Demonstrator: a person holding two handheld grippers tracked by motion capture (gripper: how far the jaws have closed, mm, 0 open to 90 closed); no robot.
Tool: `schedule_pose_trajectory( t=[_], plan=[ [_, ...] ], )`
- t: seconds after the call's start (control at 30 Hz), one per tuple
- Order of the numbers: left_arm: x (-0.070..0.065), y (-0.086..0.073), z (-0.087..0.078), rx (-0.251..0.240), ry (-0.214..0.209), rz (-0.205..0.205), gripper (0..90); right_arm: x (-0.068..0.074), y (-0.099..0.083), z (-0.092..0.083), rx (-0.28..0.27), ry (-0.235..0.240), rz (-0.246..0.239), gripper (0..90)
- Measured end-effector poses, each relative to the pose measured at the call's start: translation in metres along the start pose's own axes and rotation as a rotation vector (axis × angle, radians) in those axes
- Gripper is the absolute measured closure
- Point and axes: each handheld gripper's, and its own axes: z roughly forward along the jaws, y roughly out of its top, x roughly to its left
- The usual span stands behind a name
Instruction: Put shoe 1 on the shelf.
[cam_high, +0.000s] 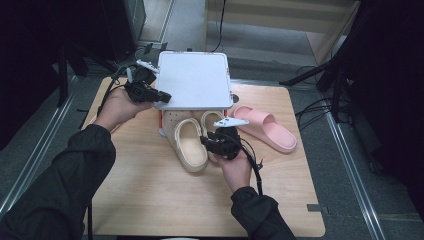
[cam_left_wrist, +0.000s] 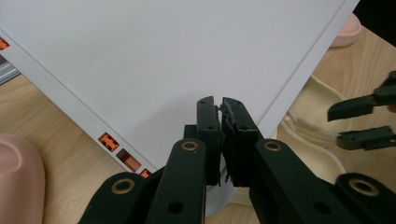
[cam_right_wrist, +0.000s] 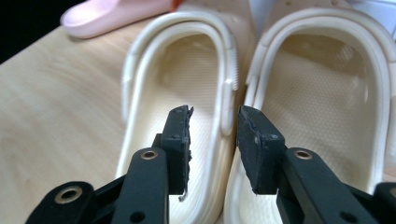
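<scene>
Writing or brand marks I cannot read anywhere; the surfaces are plain. My left gripper (cam_left_wrist: 220, 112) has its black jaws pinched tight on the near corner of a flat white lid (cam_high: 194, 80), a smooth, matt square panel with rounded corners and a thin groove running just inside its edge. Small orange clips sit in slots along one side of the lid, seen in the left gripper view. The lid lies raised over the far middle of the wooden table (cam_high: 150, 200), covering the toes of the shoes beneath it.

My right gripper (cam_right_wrist: 214, 121) holds its jaws partly apart, and nothing is between the worn rubber pads. They point at a pair of cream clogs (cam_right_wrist: 196, 93) lying side by side and touching, heels toward me. The clogs look like soft moulded foam, with a thick rolled rim, a finely pebbled footbed and small round vent holes near the toe.

To the right of the clogs rests a pink slide sandal (cam_high: 267, 127), smooth and rounded, with one broad strap.
</scene>
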Motion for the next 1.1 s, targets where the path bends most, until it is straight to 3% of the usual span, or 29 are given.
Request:
schedule_pose_trajectory(
  t=[0.13,0.27,0.53,0.83,0.97,1.1],
  plan=[
    [-0.002,0.001,0.000,0.003,0.009,0.004,85.3,0.001,-0.007,-0.014,-0.003,0.094,-0.029,66.6],
    [-0.002,0.001,0.000,0.007,0.012,-0.011,85.3,0.005,-0.014,-0.023,0.004,0.119,-0.050,70.5],
    [-0.001,0.001,0.000,0.007,0.009,-0.015,85.3,0.018,-0.040,-0.035,0.062,0.110,-0.142,85.2],
    [-0.002,0.001,0.000,0.009,0.011,-0.012,85.3,0.025,-0.060,-0.024,0.112,0.167,-0.173,84.7],
    [-0.002,0.001,0.000,0.005,0.011,-0.013,85.4,0.031,-0.068,-0.016,0.164,0.148,-0.218,85.4],
    [-0.002,0.001,0.000,0.005,0.013,-0.017,86.4,0.031,-0.069,-0.007,0.169,0.123,-0.209,87.0]
  ],
)
